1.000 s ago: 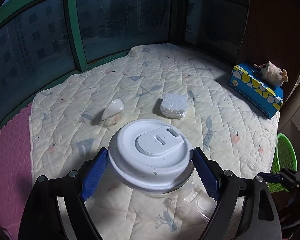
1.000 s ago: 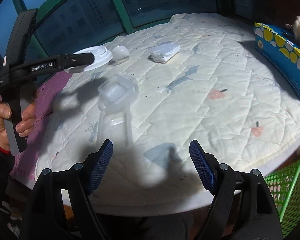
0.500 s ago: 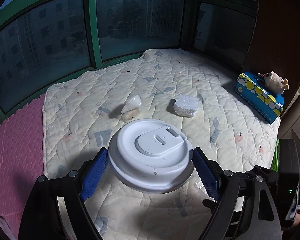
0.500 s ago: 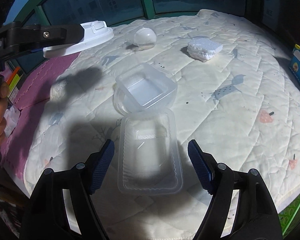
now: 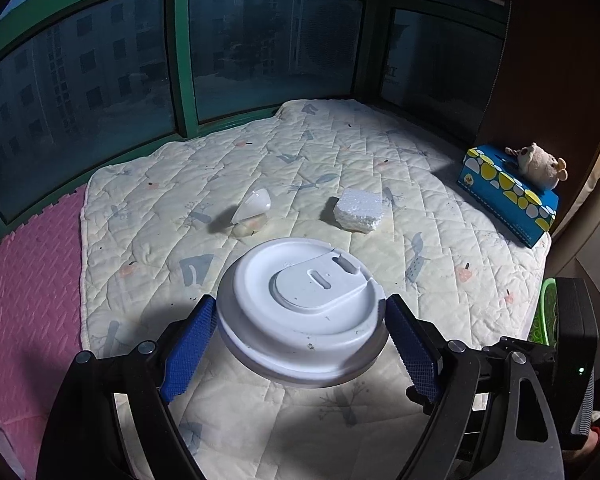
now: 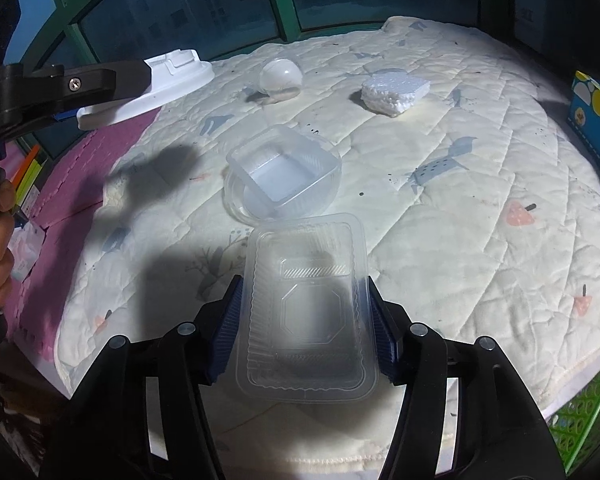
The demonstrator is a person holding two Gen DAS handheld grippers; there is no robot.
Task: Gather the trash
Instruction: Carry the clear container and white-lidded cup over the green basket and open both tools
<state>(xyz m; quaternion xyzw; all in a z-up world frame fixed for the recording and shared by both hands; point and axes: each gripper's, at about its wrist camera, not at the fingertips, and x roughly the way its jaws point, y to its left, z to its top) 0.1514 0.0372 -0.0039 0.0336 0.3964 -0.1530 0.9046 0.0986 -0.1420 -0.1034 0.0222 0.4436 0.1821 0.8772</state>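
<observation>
White lid held aloft, clear tray on quilt

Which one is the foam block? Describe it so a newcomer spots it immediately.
Start at the quilt spread below the green-framed window. Toward its far middle, right of a small clear dome, lies the foam block. It alone is opaque, rough white and chunky; nearby trash is smooth plastic.

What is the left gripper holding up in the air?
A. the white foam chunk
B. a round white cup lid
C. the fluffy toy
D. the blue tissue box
B. The round white cup lid sits clamped between the blue fingers of the left gripper, lifted above the quilt.
</observation>
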